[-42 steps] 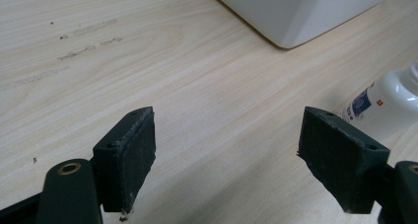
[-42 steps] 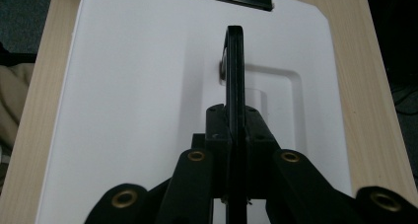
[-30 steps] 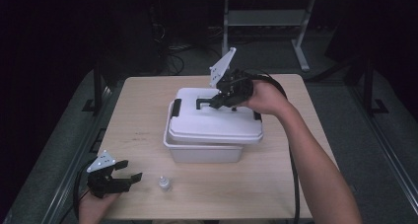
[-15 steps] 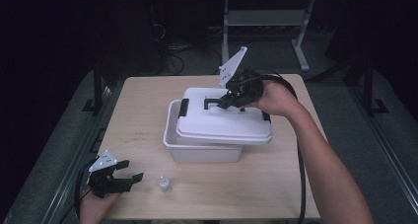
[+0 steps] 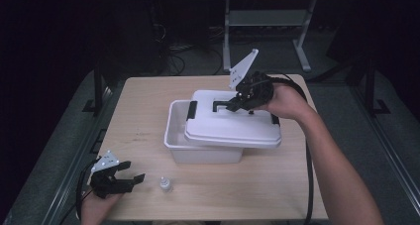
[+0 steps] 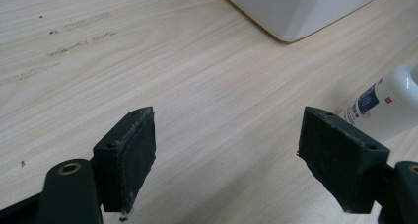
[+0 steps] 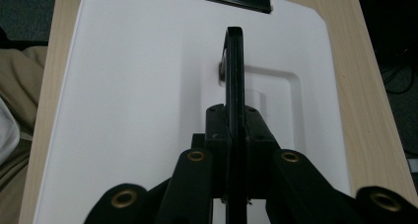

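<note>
While right gripper (image 5: 236, 103) clamps the lid handle (image 7: 234, 71), lid (image 5: 233, 128) sits offset toward table's right edge over bin (image 5: 198, 150); left gripper (image 5: 130, 179) wide, idle.

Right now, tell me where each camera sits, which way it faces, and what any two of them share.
High view: above the person's side, looking forward and down on the table; both forearms and the left gripper and right gripper show.
Left gripper view: rides the left gripper, looking along its open jaws at the tabletop, a small bottle and the tub.
Right gripper view: rides the right gripper, shut on the lid's handle, facing the white lid.
Shared: lid with the high view.
</note>
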Tool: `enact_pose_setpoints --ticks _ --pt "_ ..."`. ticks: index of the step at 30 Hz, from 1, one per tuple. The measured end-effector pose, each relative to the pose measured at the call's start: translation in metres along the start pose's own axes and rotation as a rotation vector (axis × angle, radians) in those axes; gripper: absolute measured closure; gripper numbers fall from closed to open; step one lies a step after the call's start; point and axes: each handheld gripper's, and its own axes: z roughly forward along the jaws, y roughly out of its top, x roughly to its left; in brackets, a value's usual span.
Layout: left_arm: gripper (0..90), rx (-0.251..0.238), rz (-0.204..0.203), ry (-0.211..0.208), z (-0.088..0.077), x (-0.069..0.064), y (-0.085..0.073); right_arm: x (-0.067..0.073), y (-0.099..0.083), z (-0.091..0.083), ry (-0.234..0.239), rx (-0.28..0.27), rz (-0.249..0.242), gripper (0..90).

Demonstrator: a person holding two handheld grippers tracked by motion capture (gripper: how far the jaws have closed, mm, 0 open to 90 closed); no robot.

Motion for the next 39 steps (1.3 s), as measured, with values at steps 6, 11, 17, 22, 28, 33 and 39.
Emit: enact_pose_setpoints --ticks 6,11,17,22,28,33,39 --pt "22.4 -0.006 -0.003 0.002 -0.001 0.000 0.000 0.002 -0.007 -0.005 -0.006 -0.006 0.016 83.6" --pt "22.4 -0.004 -0.005 -0.004 -0.001 0.000 0.000 0.003 -0.013 -0.009 -0.011 -0.002 0.022 83.6" --pt "22.4 -0.006 -0.003 -0.005 -0.001 -0.001 0.000 0.005 -0.017 -0.015 -0.015 -0.009 0.029 83.6" --pt "22.4 -0.001 0.002 -0.003 0.000 -0.001 0.000 0.007 -0.022 -0.017 -0.018 -0.006 0.044 83.7" --pt "22.4 0.004 0.000 -0.002 0.001 -0.001 0.000 0.008 -0.029 -0.022 -0.017 -0.005 0.053 83.7" --pt "22.4 0.003 0.000 0.000 0.001 -0.001 -0.001 0.010 -0.034 -0.026 -0.023 -0.010 0.061 83.6" --pt "22.4 0.009 0.009 -0.005 0.002 -0.002 0.000 0.012 -0.040 -0.032 -0.036 -0.009 0.080 83.7"
